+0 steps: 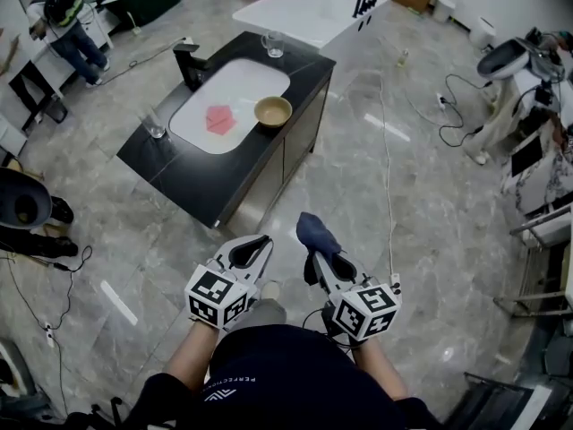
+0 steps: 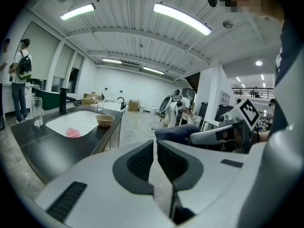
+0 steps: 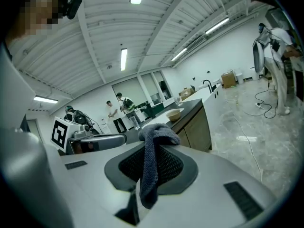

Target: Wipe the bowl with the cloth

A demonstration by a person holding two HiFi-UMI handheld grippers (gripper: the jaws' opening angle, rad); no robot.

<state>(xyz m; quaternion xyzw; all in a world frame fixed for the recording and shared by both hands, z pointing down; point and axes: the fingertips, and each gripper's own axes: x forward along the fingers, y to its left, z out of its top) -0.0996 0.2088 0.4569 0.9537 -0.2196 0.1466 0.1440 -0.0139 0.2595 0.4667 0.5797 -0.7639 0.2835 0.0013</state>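
Note:
A tan bowl (image 1: 273,111) stands on the black counter (image 1: 206,182) at the right rim of its white sink (image 1: 228,88); it also shows far off as the bowl (image 2: 105,120) and the bowl (image 3: 174,114). My right gripper (image 1: 316,256) is shut on a dark blue cloth (image 1: 316,232), which bunches above the jaws as the cloth (image 3: 153,144) in the right gripper view (image 3: 151,167). My left gripper (image 1: 261,244) is shut and holds nothing (image 2: 155,145). Both grippers hang over the floor, well short of the counter.
A pink cloth (image 1: 220,119) lies in the sink beside a black faucet (image 1: 190,64). Glasses (image 1: 157,125) (image 1: 273,43) stand on the counter. A white table (image 1: 304,9) lies beyond. Cables (image 1: 387,150) cross the marble floor; a person (image 1: 64,18) stands far left.

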